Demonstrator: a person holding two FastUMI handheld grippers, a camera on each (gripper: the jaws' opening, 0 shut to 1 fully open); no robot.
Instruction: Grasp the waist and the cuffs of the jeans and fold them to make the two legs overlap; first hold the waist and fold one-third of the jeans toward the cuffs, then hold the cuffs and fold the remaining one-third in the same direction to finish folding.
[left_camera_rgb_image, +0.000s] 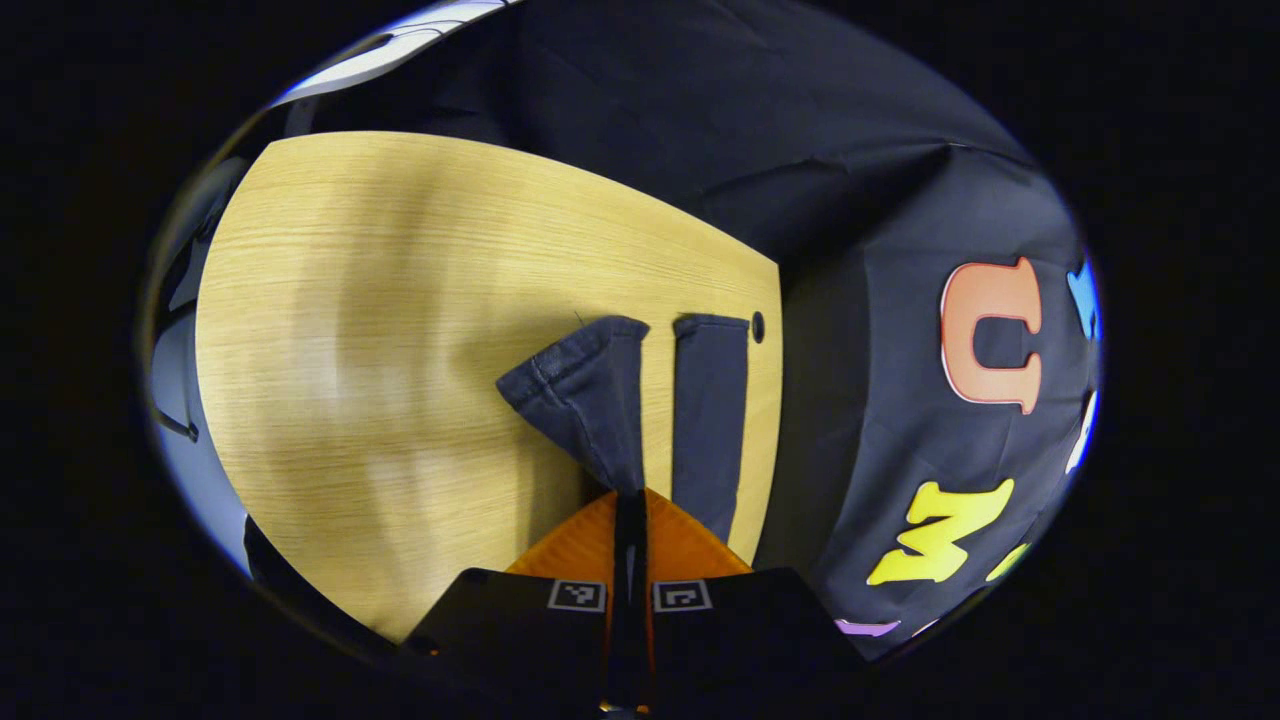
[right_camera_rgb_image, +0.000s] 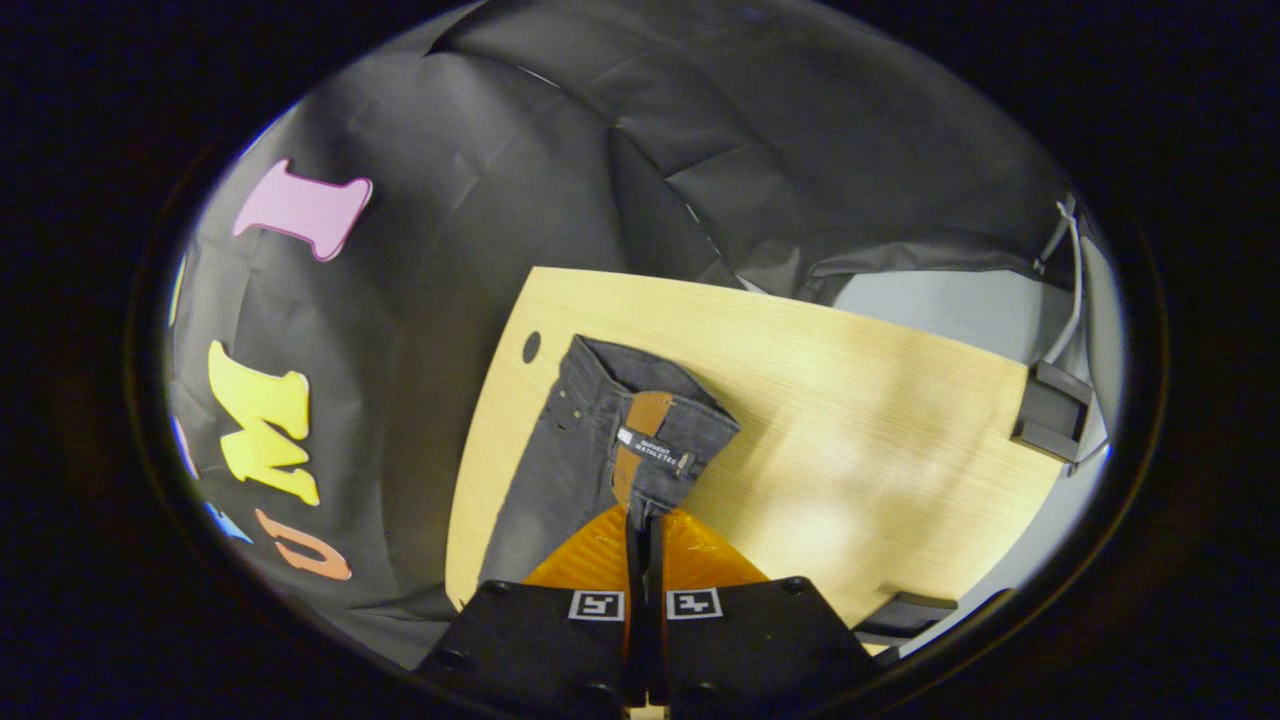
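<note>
Denim, dark blue jeans (right_camera_rgb_image: 590, 440) on the pale wooden counter (left_camera_rgb_image: 400, 330): soft, limp, moderately heavy. Your left tool (left_camera_rgb_image: 630, 520) pinches one cuff (left_camera_rgb_image: 585, 395); your right tool (right_camera_rgb_image: 643, 535) pinches the waistband (right_camera_rgb_image: 660, 440). Grip seams.

A light wooden table (left_camera_rgb_image: 400, 330) with a small dark hole (right_camera_rgb_image: 531, 346) near its edge (black brackets (right_camera_rgb_image: 1050, 410) at another side).

Light wooden table (left_camera_rgb_image: 400, 300), black cloth wall (right_camera_rgb_image: 480, 200) behind, pale floor (right_camera_rgb_image: 960, 310)
</note>
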